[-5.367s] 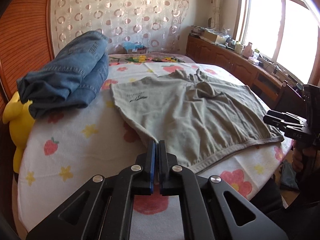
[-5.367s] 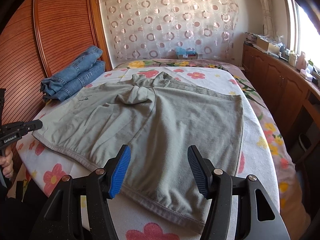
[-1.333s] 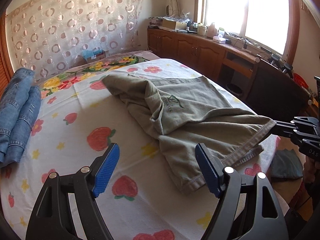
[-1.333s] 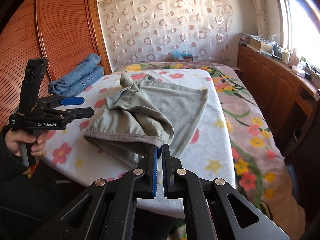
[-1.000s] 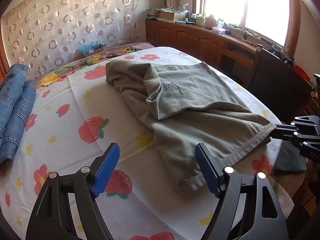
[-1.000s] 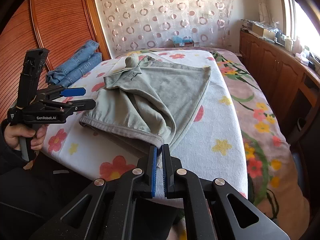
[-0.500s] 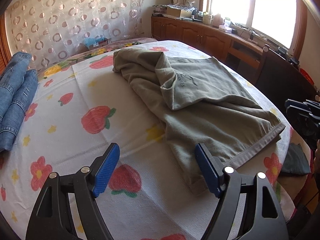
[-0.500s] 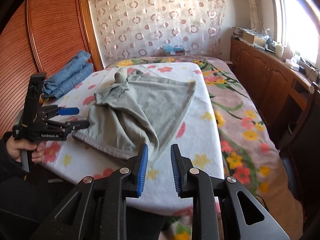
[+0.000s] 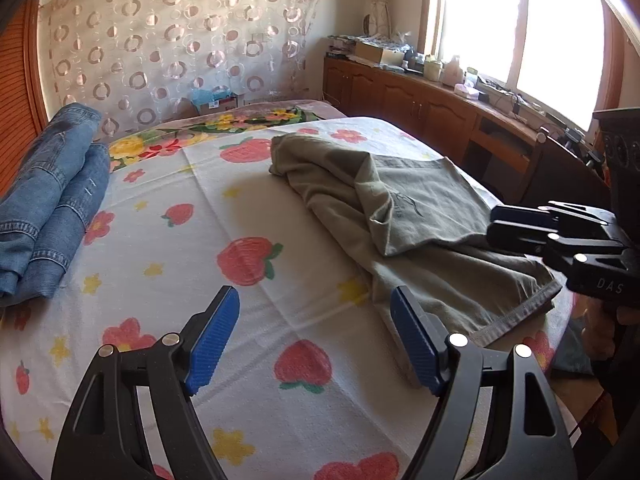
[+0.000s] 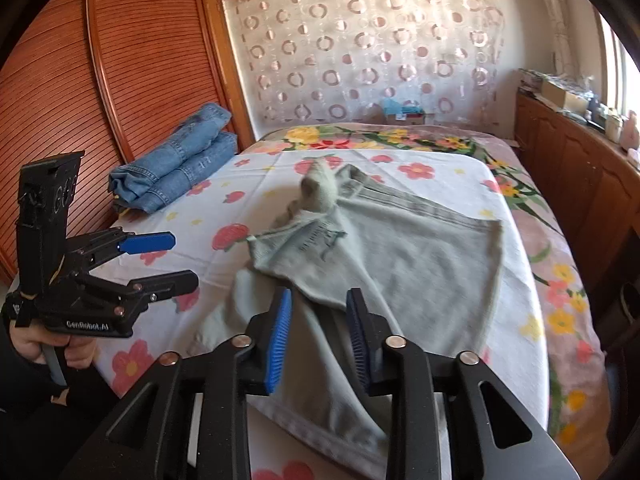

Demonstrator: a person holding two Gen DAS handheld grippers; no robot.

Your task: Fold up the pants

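Observation:
Grey-green pants (image 9: pixel 420 216) lie folded over lengthwise on the floral bed sheet (image 9: pixel 248 312), waistband toward me, with a loose flap on top. They also show in the right wrist view (image 10: pixel 400 264). My left gripper (image 9: pixel 316 336) is open and empty above the sheet, just left of the waistband. My right gripper (image 10: pixel 320 332) is open and hovers over the near part of the pants, holding nothing. It shows from the side in the left wrist view (image 9: pixel 520 226). The left gripper shows at the left of the right wrist view (image 10: pixel 160 260).
Folded blue jeans (image 9: pixel 48 200) lie at the bed's far left by a wooden slatted door (image 10: pixel 100 80). A wooden cabinet (image 9: pixel 420 100) with clutter runs under the window on the right. A patterned curtain (image 10: pixel 360 60) hangs behind the bed.
My right gripper let go of the pants' waistband, opened wider and moved forward over the pants. The left gripper stayed open and shifted a little.

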